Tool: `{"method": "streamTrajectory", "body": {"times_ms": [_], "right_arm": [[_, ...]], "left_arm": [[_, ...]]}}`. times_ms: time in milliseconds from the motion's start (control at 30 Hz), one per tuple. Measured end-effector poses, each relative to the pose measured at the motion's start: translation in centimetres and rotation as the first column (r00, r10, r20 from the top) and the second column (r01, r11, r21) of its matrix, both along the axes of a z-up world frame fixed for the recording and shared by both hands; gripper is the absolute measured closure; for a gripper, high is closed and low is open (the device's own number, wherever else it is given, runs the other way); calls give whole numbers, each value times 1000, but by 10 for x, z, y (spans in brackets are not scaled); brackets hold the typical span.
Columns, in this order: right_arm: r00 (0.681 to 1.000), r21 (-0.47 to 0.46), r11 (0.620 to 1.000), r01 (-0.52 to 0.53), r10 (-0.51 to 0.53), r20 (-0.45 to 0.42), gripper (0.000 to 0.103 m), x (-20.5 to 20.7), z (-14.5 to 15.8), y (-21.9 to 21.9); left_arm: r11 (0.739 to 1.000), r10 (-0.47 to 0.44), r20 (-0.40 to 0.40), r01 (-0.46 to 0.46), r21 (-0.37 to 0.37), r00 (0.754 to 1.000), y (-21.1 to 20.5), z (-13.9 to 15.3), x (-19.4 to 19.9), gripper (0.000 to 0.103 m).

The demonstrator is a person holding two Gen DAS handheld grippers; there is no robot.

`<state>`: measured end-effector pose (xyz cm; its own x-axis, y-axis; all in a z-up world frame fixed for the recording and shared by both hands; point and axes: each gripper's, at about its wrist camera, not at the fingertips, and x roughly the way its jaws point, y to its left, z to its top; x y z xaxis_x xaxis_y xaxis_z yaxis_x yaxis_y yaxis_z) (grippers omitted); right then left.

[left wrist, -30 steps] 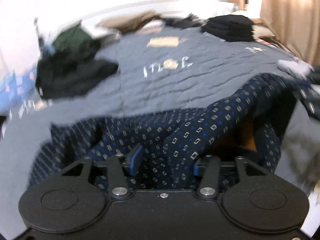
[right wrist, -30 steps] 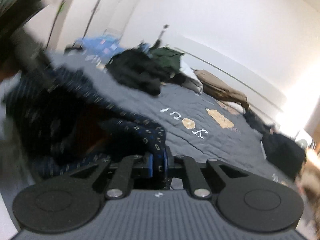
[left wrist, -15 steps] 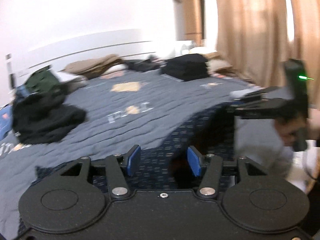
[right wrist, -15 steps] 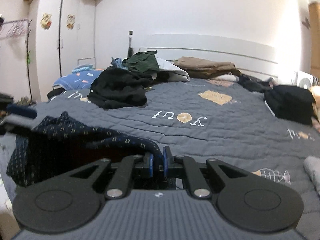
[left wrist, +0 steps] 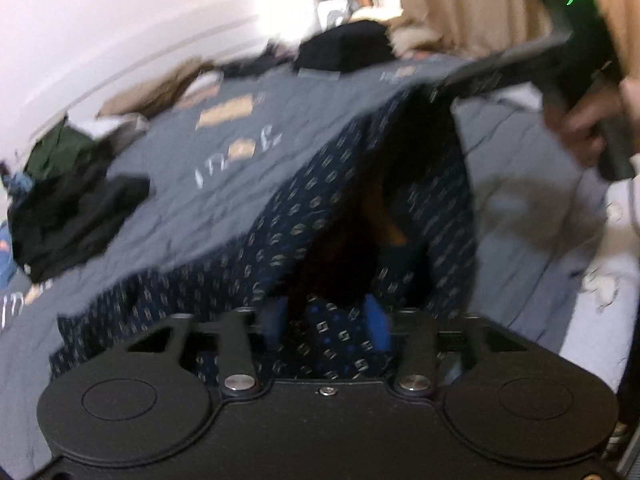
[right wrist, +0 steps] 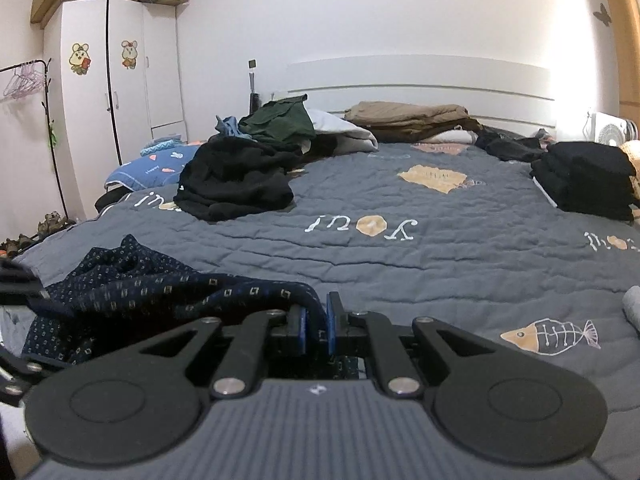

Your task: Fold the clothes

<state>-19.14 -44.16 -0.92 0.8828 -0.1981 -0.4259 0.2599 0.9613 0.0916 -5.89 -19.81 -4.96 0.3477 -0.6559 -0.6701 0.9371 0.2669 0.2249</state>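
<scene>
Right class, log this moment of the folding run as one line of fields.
stage: lifting patterned navy garment off grey quilt | left gripper: jaws just closing, fabric between | right gripper: shut on garment edge

A bed with a white headboard carries everything, covered by a grey quilt printed with white letters, tan patches and a fish. On the quilt's left side lies a crumpled black heap, with a green garment and a bit of blue cloth behind it and a pale grey piece beside that. Folded brown clothes lie along the headboard, dark loose items to their right. A neat black stack sits at the right edge. At the near left, a navy patterned shirt is partly on the quilt. A blue pillow lies at the far left.
</scene>
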Motion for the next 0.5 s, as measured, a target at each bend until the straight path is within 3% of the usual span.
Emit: {"method": "streamTrajectory", "body": {"times_ms": [200,433,500], "right_arm": [[1000,-11,1000,-27,27,-13,93,2,-2,6],[998,-26,999,-46,45,-54,93,7,-7,14],[997,-32,998,-47,45,-65,93,8,-8,16]], "left_arm": [[989,148,41,-148,-6,988,-8,-7,26,77],[985,173,56,-174,10,983,-14,-12,30,75],[983,180,43,-180,16,983,-13,-11,31,68]]}}
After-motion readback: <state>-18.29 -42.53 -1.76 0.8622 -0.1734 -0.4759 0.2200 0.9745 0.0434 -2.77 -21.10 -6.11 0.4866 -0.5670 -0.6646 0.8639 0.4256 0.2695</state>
